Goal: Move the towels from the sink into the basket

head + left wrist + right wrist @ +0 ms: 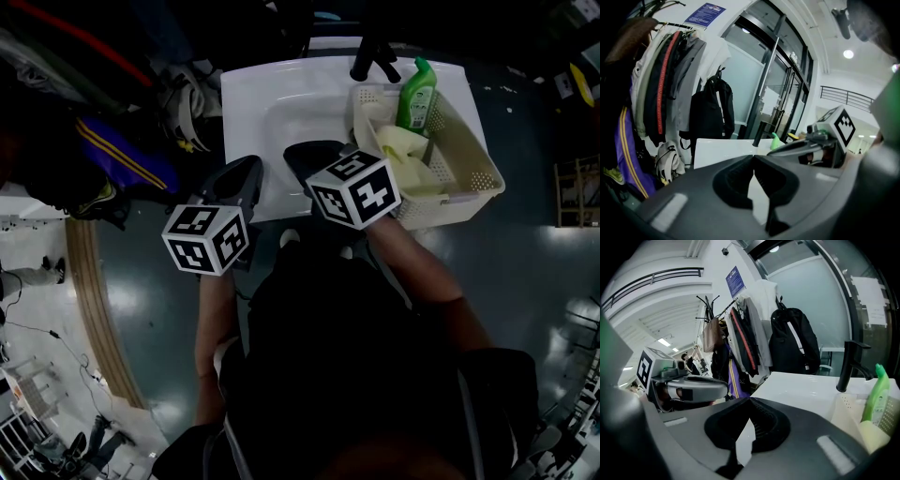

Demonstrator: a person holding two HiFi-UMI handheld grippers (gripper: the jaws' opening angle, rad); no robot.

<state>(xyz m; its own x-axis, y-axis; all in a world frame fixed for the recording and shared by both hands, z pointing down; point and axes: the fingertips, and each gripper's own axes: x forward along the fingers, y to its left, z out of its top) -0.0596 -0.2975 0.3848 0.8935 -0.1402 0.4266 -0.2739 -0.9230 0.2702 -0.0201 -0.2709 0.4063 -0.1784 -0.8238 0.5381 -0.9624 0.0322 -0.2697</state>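
The head view looks steeply down from above the person onto the white ceramic sink (272, 89) and the cream perforated plastic basket (480, 173). Each gripper view sits low, close behind its own jaws, facing across the sink top. All three views share the black metal tap (759, 132) and the green plastic bottle (776, 140).

Both arms reach forward from the body, the left forearm (214, 319) and right forearm (412, 258) roughly parallel. The left gripper (249, 164) and right gripper (296, 155) sit side by side, near each other, each tilted somewhat downward. Each gripper's fingers (736, 180) (764, 425) are closed together at the tips, with nothing between them.
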